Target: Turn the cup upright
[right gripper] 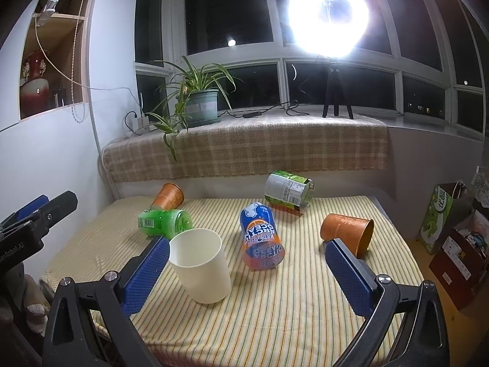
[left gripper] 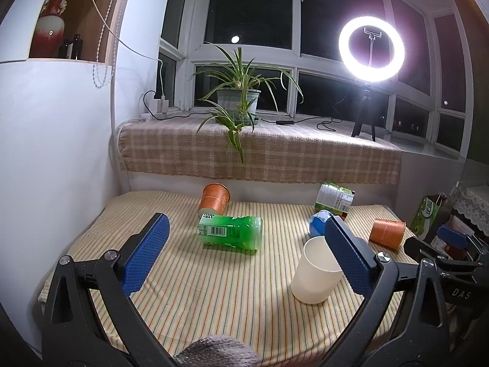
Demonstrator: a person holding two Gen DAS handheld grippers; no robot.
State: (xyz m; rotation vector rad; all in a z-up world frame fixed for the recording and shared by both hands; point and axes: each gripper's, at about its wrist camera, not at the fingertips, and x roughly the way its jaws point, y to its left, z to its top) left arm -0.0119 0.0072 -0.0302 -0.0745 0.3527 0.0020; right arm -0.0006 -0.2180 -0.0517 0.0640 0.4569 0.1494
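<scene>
1. Both my tools are spread wide and grip nothing: the left gripper (left gripper: 247,250) hangs above the striped mat (left gripper: 195,299) with its jaws far apart, and the right gripper (right gripper: 247,270) does the same on its side.

2. The cream cup (right gripper: 200,264) already stands mouth-up near the front of the mat, just beside my right gripper's left finger (right gripper: 146,272). I judge that one as done; if I swing either finger sideways I could knock it over again, since it looks light and empty.

3. Cups on their sides remain: the orange cup (right gripper: 348,234) at the right, its mouth facing right, and a second orange cup (right gripper: 167,196) leaning at the back left against the green can (right gripper: 165,220). I cannot tell which I am meant to take.

4. The right-hand orange cup sits just beyond my right gripper's right finger (right gripper: 351,275). A closing pinch on its tapered wall could squirt it away or send it rolling toward the mat's edge.

5. The blue and orange can (right gripper: 261,238) lies between the cream cup and that orange cup; a wide approach could nudge it, and it looks ready to roll.

6. Reaching for the back cup risks disturbing the green can it rests on.
</scene>
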